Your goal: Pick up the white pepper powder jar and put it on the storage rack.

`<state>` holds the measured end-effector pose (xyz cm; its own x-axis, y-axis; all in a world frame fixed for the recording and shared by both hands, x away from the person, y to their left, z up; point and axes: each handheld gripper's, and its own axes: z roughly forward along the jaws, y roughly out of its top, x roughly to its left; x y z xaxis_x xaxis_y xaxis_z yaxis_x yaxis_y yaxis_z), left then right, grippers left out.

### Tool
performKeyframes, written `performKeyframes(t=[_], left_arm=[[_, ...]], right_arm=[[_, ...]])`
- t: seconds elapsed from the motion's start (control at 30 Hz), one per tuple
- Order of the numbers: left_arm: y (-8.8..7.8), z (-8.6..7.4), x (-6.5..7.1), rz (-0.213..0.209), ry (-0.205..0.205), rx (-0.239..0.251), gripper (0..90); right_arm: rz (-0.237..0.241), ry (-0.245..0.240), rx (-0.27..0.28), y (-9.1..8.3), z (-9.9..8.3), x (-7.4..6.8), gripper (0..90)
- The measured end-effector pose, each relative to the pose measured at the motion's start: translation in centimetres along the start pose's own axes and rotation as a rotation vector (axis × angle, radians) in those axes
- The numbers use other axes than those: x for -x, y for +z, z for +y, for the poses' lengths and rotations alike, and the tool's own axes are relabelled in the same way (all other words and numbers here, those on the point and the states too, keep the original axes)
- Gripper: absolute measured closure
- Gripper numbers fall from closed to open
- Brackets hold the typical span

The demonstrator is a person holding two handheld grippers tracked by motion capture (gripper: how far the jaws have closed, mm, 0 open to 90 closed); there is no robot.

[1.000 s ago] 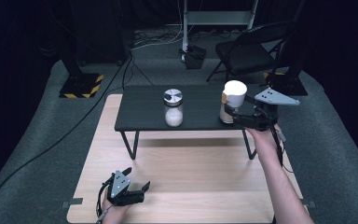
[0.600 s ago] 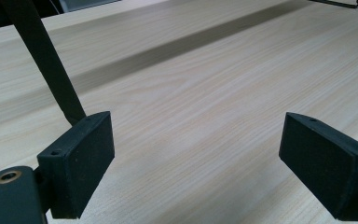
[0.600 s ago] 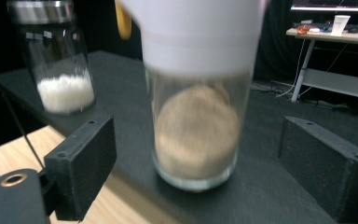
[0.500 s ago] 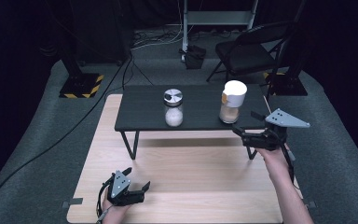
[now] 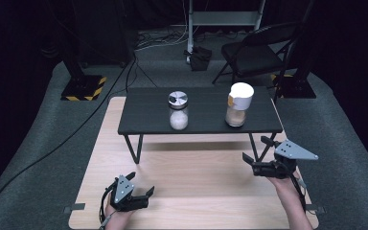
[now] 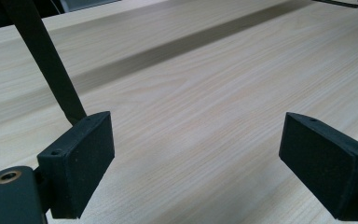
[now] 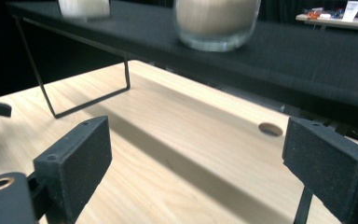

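Jaws of the right gripper are standing wide apart with nothing between them, having just been opening. That gripper is hovering over the light wooden board, below and in front of the small black table. The white-lidded jar is sitting on the table top up ahead of its jaws, well apart from them; in the right gripper view the jar's glass base is showing above and ahead, between the two black pads, on the dark table top. A second jar with a silver lid is standing farther along the table, away to the gripper's left. The left gripper is resting low over the near part of the board, its jaws also apart and empty, with bare wood lying between its pads and one black table leg just ahead.
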<state>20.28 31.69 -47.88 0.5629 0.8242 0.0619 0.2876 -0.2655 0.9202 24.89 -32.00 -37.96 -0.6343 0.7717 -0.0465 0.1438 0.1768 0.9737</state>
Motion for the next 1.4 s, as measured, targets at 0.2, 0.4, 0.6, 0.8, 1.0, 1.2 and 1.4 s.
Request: performKeyframes(t=[0.2,0.4,0.6,0.8,1.0,1.2,1.4], left_arm=[[0.0,0.0,0.0,-0.001,-0.003,0.001,10.0],[0.0,0.0,0.0,0.0,-0.002,0.0,10.0],[0.0,0.0,0.0,0.001,-0.003,0.0,10.0],[0.0,0.0,0.0,0.0,-0.003,-0.001,10.0],[0.1,0.1,0.0,-0.002,-0.001,-0.007,10.0],[0.0,0.0,-0.1,-0.004,-0.007,0.0,10.0],[-0.1,-0.1,-0.1,-0.005,-0.012,0.003,10.0]], right_arm=[[-0.029,0.005,-0.013,-0.2,-2.9,-0.4,7.2],[-0.051,0.009,-0.049,-0.5,-5.2,-0.8,7.2],[-0.058,0.042,-0.068,-0.9,-7.2,-0.7,7.5],[-0.073,0.069,-0.082,-1.3,-8.9,-0.6,7.5],[-0.098,0.043,-0.093,-1.7,-10.0,-1.1,7.6],[-0.105,0.038,-0.113,-1.6,-10.3,-1.2,7.5],[-0.111,0.037,-0.128,-1.5,-10.4,-1.1,7.5]])
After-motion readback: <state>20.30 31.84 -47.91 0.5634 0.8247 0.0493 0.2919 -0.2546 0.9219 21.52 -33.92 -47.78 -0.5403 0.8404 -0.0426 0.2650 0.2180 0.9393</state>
